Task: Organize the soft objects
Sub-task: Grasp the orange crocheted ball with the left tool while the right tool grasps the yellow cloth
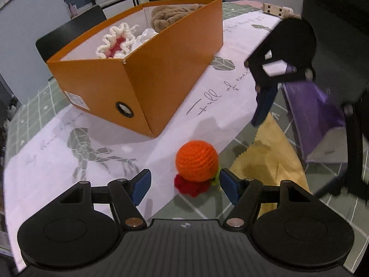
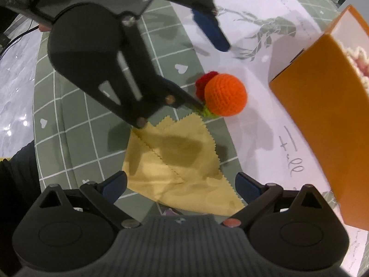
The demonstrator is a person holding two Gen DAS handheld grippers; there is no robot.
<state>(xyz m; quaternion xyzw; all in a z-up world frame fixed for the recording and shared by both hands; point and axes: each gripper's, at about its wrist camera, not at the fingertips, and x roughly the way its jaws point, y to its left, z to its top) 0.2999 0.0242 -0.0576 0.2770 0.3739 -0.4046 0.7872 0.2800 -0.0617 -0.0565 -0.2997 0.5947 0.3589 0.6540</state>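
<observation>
orange crochet ball (image 1: 196, 161) with red and green bits lies on the white runner (image 1: 92, 138), at 5 o'clock from the orange box (image 1: 129, 78). the left gripper (image 1: 185, 185) has its jaws apart on either side of the ball, not pressing it. the right gripper (image 2: 181, 188) hangs with jaws spread over the yellow cloth (image 2: 175, 161), at 6 o'clock from the ball. cream and brown knits sit inside the box.
</observation>
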